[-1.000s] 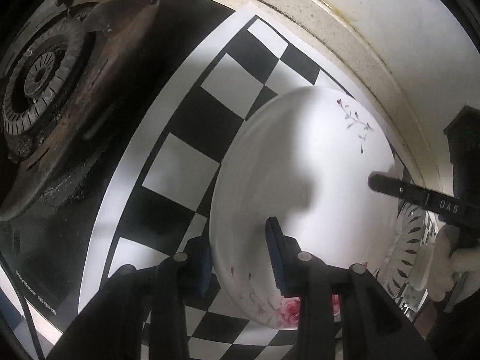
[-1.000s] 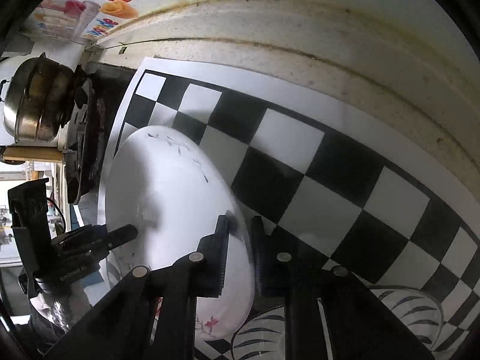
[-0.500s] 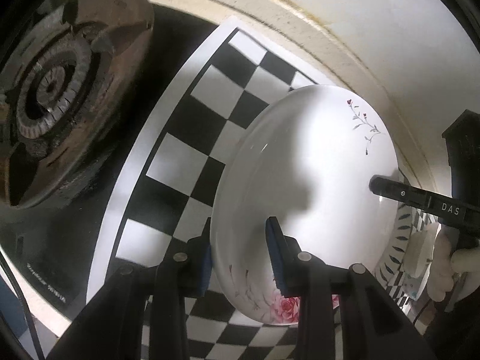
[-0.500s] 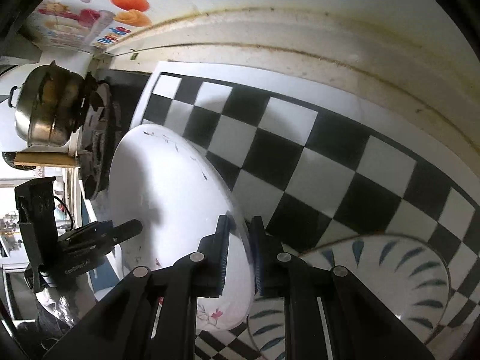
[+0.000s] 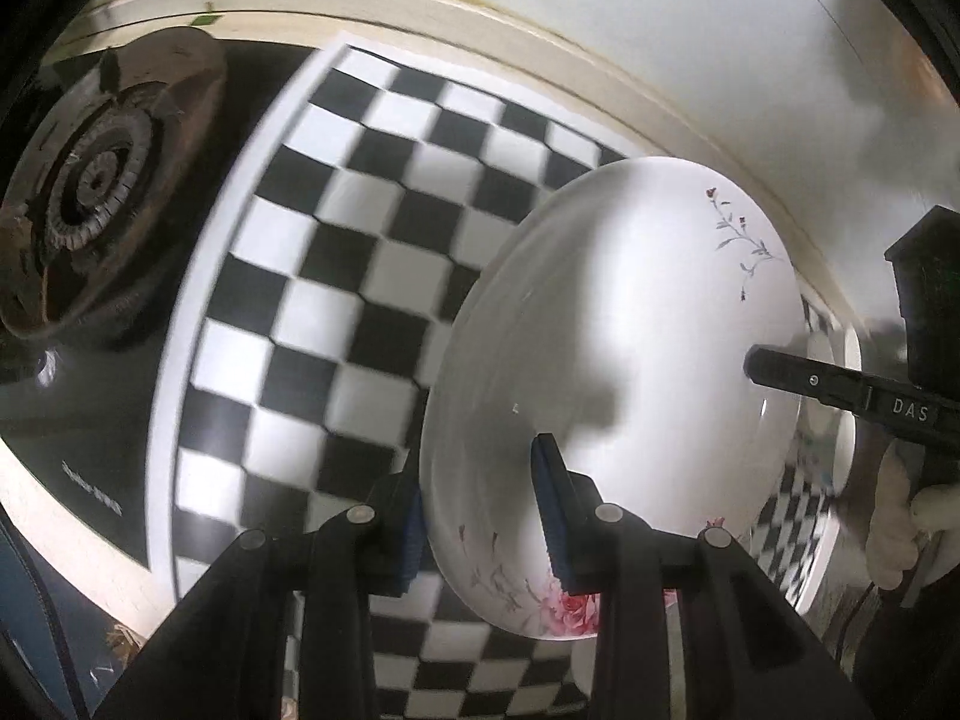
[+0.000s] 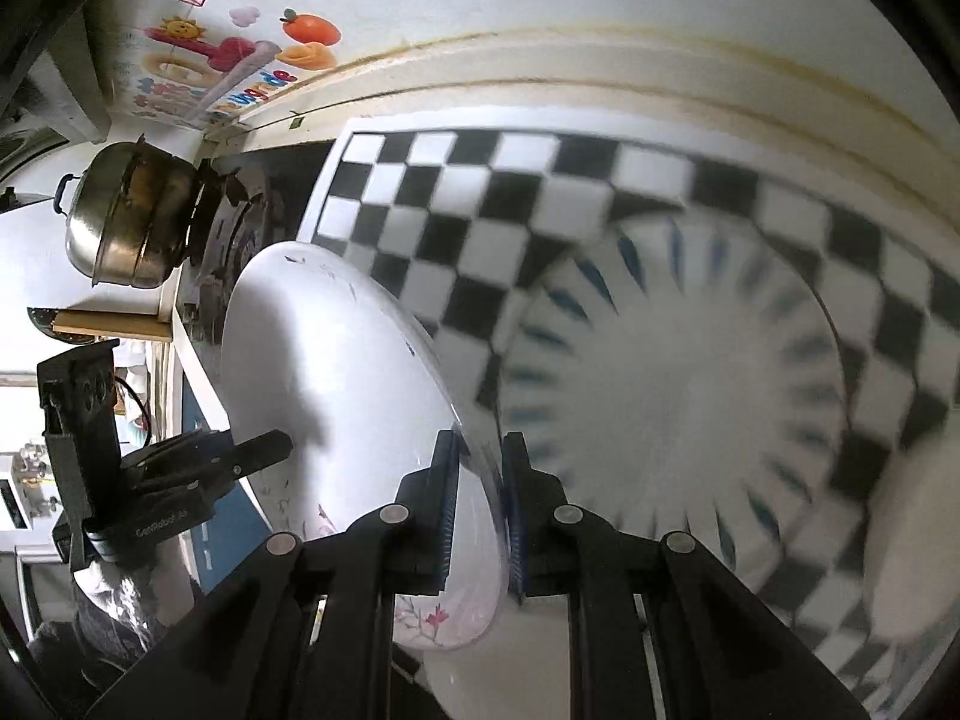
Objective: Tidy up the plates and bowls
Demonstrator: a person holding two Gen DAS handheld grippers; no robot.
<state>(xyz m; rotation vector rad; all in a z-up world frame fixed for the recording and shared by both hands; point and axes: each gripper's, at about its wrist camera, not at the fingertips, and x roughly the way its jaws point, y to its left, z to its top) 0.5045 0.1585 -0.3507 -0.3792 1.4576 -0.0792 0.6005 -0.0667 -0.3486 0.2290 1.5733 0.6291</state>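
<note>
A white plate with pink flowers (image 5: 606, 360) hangs tilted above the checkered mat (image 5: 336, 276), held from both sides. My left gripper (image 5: 480, 516) is shut on its near rim, one pad on each face. In the right wrist view the same flowered plate (image 6: 324, 372) is edge-on, and my right gripper (image 6: 477, 510) is shut on the opposite rim. Below and to the right lies a larger white plate with blue leaf marks (image 6: 672, 396), blurred by motion. The right gripper's finger (image 5: 810, 381) shows at the plate's far edge in the left wrist view.
A dark gas burner (image 5: 96, 180) sits left of the mat. A steel pot (image 6: 132, 222) stands on the stove at the far left. A cream wall ledge (image 6: 600, 60) runs behind the mat. Another white dish (image 6: 912, 552) blurs at the right edge.
Both grippers have lifted the flowered plate up off the mat and carried it sideways. More of the mat shows beneath it, and the blue-marked plate has come fully into the right wrist view.
</note>
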